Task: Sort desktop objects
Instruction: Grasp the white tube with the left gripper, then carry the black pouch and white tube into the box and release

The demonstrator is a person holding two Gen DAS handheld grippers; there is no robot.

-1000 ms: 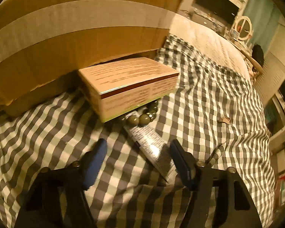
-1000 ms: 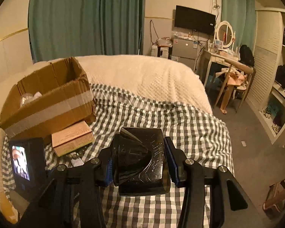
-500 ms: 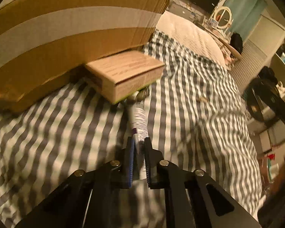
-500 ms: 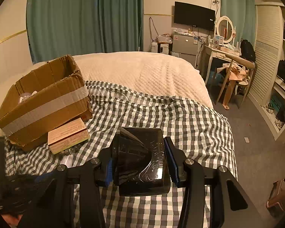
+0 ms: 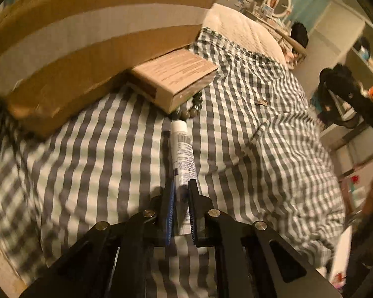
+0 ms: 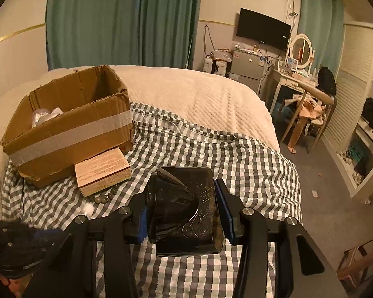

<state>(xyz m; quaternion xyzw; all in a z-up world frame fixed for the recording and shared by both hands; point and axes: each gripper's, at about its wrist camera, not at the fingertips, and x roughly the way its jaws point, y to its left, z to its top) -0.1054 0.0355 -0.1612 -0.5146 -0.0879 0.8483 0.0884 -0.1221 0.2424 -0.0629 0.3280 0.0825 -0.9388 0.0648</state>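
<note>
Part of the bead bracelet (image 5: 195,106) lies hidden under the small printed carton (image 5: 172,78). The cardboard box (image 6: 69,126) contents are too unclear to identify, and the tube (image 5: 182,154) print is unreadable.

The left gripper (image 5: 181,191) points forward and slightly down, low over the bed. Its two black fingers, lined with blue pads (image 5: 169,213), are drawn close together and clamp the lower end of a white tube (image 5: 182,149) between them. The right gripper (image 6: 181,207) is held higher and roughly level. Its fingers stand wide apart, each pad pressed against one side of a black box (image 6: 186,213) gripped between them.
</note>
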